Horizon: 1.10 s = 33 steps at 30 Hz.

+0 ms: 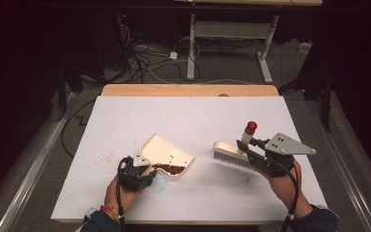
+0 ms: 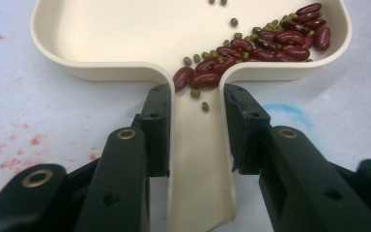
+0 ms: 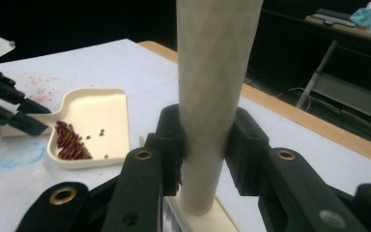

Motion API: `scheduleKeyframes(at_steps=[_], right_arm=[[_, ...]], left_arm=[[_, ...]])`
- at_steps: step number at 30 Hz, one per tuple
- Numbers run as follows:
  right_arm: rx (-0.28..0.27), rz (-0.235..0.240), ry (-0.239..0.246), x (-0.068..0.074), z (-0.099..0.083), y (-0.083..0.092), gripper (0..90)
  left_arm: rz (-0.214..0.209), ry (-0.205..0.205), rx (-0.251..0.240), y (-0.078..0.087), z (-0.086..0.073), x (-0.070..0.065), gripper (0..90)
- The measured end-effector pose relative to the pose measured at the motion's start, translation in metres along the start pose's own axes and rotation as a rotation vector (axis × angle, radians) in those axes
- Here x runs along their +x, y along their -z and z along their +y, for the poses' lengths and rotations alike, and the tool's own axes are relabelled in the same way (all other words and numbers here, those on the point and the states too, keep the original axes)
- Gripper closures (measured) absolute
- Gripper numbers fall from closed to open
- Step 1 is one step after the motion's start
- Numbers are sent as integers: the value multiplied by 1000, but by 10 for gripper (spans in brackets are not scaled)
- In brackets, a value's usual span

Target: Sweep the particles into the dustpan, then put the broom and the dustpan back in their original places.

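Your table (image 1: pixel 188 116), covered in white, carries everything, and on its surface there are red specks at about nine o'clock from the dustpan and a faint blue smudge just at its five o'clock.

The cream dustpan (image 1: pixel 166 152) sits left of the table's centre, toward your edge, its open mouth pointing to about eleven o'clock and its handle back toward you at seven. Your left gripper (image 2: pixel 195 121) is clamped on that handle, a jaw pressed to each side of it.

The brush (image 1: pixel 232 153) is to the right, at three o'clock from the dustpan and well apart from it, its bristles facing the table and its red-tipped handle rising toward twelve o'clock. Your right gripper (image 3: pixel 205 140) is closed around that cream handle, both jaws pressing on it.

The red beans (image 2: pixel 270 46) lie heaped in the dustpan's rear corner beside the handle, with a few spilling into the handle's channel. Small green beans (image 2: pixel 234 21) are scattered among and just beyond them.
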State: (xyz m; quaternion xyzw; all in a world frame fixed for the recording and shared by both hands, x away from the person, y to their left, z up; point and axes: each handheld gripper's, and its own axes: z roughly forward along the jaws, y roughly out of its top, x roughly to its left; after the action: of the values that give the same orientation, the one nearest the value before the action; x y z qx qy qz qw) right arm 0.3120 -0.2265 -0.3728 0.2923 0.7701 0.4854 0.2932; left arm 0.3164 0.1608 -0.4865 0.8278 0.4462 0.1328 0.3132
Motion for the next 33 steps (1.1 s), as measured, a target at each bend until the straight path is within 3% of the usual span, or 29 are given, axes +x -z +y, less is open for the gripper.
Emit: scheduleKeyframes(at_steps=[7,13,19,27,30,33], right_arm=[[23,30,8,-5,2,5,703],[54,60,8,-8,1,16,703],[130,85,15,-18,0,32,703],[181,111,-14,-34,-4,54,703],[204,137,-25,-39,-6,53,702],[229,160,-33,-43,-8,45,701]], left_arm=[[41,20,-15,0,-1,12,638],[70,70,-25,2,-3,29,638],[91,116,-41,2,-2,43,637],[164,184,-52,-2,-2,53,636],[194,190,-53,-4,1,53,635],[212,222,-61,-9,4,56,632]])
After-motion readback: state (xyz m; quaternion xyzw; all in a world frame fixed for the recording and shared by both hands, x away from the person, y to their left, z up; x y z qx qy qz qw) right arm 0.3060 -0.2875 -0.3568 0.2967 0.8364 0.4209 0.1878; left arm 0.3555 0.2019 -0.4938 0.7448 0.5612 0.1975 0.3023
